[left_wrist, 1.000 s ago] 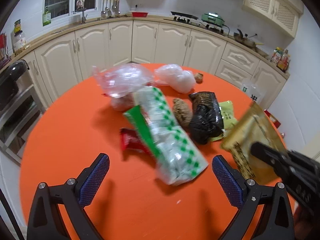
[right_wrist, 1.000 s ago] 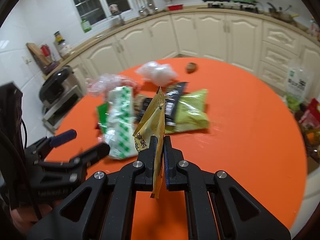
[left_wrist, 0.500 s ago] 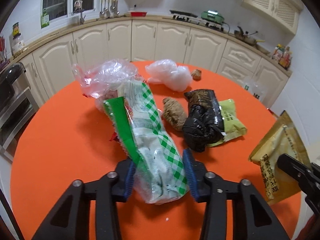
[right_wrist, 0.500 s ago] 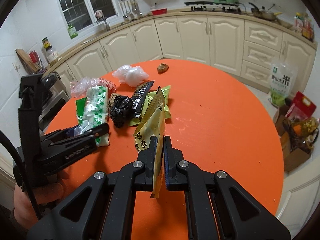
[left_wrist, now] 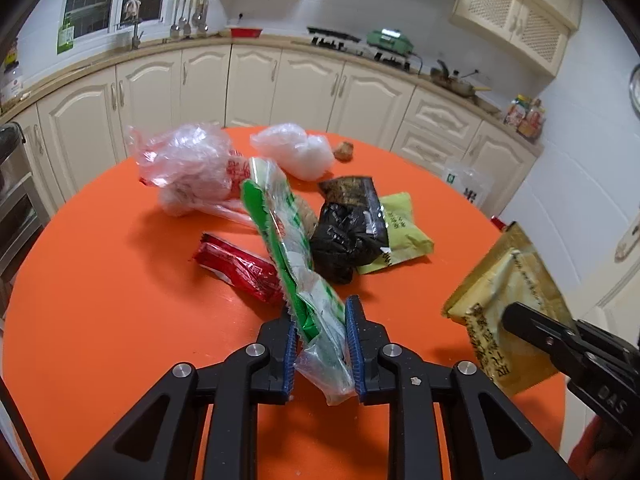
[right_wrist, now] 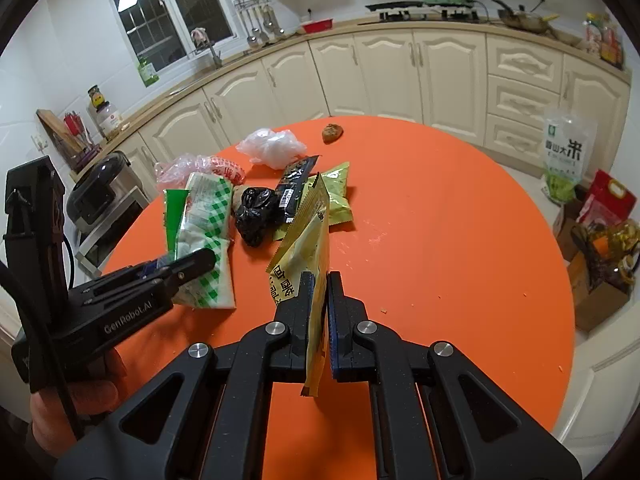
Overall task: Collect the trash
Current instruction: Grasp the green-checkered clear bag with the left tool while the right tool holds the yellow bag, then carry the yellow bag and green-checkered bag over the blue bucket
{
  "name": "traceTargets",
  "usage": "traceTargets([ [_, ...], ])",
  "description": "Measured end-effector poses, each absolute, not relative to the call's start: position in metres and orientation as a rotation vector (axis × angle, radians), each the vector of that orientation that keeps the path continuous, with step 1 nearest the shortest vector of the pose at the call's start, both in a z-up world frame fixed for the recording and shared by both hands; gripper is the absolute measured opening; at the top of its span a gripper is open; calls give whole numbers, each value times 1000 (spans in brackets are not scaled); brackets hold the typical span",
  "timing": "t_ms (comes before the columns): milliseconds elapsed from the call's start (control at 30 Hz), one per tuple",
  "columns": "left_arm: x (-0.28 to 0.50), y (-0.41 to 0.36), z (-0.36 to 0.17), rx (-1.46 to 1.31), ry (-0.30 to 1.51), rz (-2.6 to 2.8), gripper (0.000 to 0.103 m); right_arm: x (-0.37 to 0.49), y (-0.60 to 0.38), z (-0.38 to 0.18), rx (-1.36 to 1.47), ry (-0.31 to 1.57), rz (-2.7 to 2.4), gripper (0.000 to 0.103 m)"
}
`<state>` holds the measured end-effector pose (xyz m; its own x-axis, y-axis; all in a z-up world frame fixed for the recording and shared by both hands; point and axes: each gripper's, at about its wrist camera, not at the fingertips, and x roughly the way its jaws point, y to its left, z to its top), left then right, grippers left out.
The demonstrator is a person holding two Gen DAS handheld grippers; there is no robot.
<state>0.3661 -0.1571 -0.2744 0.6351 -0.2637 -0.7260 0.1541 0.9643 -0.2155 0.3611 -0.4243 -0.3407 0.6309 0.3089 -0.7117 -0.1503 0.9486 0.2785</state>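
Your left gripper [left_wrist: 321, 322] is closing its jaws on the near end of the green-checked wrapper [left_wrist: 288, 240], lifting it off the orange table [left_wrist: 120, 300]. Your right gripper [right_wrist: 319, 294] is clamped tight on the yellow packet [right_wrist: 310, 236], held upright above the table, right of the remaining trash.

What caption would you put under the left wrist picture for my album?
Left gripper closing on a green checked wrapper, more trash behind on the orange table.
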Motion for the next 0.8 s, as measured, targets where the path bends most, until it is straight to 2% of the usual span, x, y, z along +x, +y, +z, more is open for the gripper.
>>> traceTargets([
  [200, 367, -166, -261, -124, 813, -295, 15, 360, -426, -341, 205, 854, 253, 6],
  [233, 366, -170, -257, -112, 799, -302, 9, 357, -427, -340, 211, 847, 252, 6],
  [500, 336, -171, -247, -83, 749, -339, 9, 339, -438, -319, 235, 792, 241, 6],
  [800, 288, -176, -200, -28, 636, -362, 9, 308, -449, -287, 224, 706, 213, 6],
])
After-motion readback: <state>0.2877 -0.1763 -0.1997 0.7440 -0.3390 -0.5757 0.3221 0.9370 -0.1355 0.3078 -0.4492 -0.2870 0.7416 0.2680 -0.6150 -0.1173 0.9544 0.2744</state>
